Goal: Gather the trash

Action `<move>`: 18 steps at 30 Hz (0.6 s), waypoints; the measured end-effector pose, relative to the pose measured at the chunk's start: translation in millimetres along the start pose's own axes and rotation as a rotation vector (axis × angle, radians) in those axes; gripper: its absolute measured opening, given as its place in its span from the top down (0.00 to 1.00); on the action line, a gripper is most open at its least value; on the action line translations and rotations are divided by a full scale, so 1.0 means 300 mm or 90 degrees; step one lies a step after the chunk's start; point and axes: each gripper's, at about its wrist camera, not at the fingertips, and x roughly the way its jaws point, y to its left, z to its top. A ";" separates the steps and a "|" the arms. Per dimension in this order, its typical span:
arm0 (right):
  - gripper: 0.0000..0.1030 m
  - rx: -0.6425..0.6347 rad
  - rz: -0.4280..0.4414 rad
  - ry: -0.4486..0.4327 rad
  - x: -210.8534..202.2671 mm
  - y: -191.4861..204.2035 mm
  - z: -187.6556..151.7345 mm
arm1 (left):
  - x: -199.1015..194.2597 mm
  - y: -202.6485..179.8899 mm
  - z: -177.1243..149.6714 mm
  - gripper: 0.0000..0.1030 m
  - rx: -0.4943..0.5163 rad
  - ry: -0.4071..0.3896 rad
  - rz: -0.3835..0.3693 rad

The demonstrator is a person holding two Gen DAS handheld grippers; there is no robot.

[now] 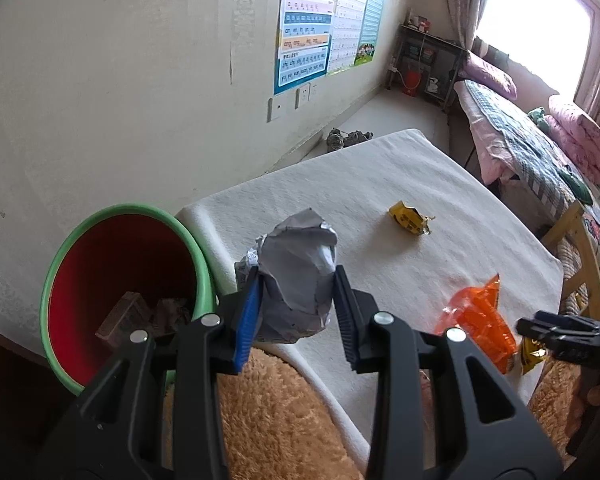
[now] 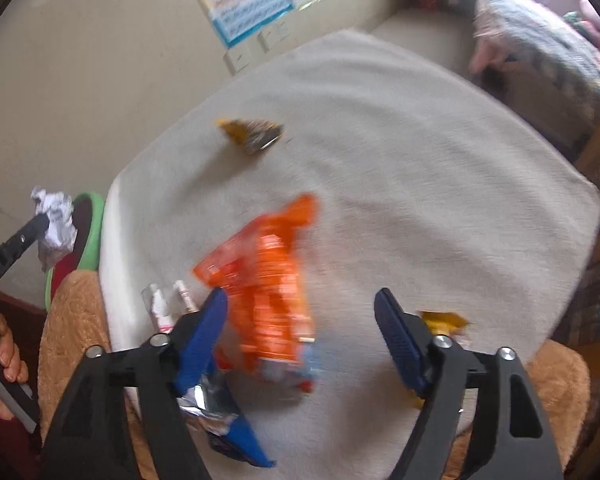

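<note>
My left gripper [image 1: 296, 308] is shut on a crumpled ball of grey-white paper [image 1: 296, 276] and holds it above the table's left edge, beside the green-rimmed red bin [image 1: 120, 280]. The paper [image 2: 54, 222] and the bin [image 2: 88, 232] also show at the left of the right wrist view. My right gripper [image 2: 302, 340] is open and hovers over an orange plastic wrapper [image 2: 268, 292] on the white tablecloth [image 2: 420, 160]. The same orange wrapper [image 1: 480, 320] shows in the left wrist view. A yellow wrapper [image 1: 410, 220] lies mid-table.
The bin holds a brown box [image 1: 120, 316] and other scraps. A small white packet [image 2: 160, 308], a silver-blue wrapper [image 2: 220, 412] and a yellow wrapper [image 2: 444, 320] lie near the table's front edge. A tan fleece [image 1: 268, 420] is at the front. A bed [image 1: 540, 140] stands to the right.
</note>
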 end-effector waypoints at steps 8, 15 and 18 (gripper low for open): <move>0.28 0.055 -0.078 0.050 0.019 -0.177 -0.093 | 0.020 -0.044 -0.004 0.67 0.009 0.012 -0.011; 0.63 0.103 -0.049 0.058 0.056 -0.215 -0.112 | 0.010 -0.066 0.003 0.67 0.022 0.008 -0.009; 0.66 0.097 -0.042 0.035 0.031 -0.203 -0.092 | 0.005 -0.056 0.008 0.67 0.017 0.006 -0.003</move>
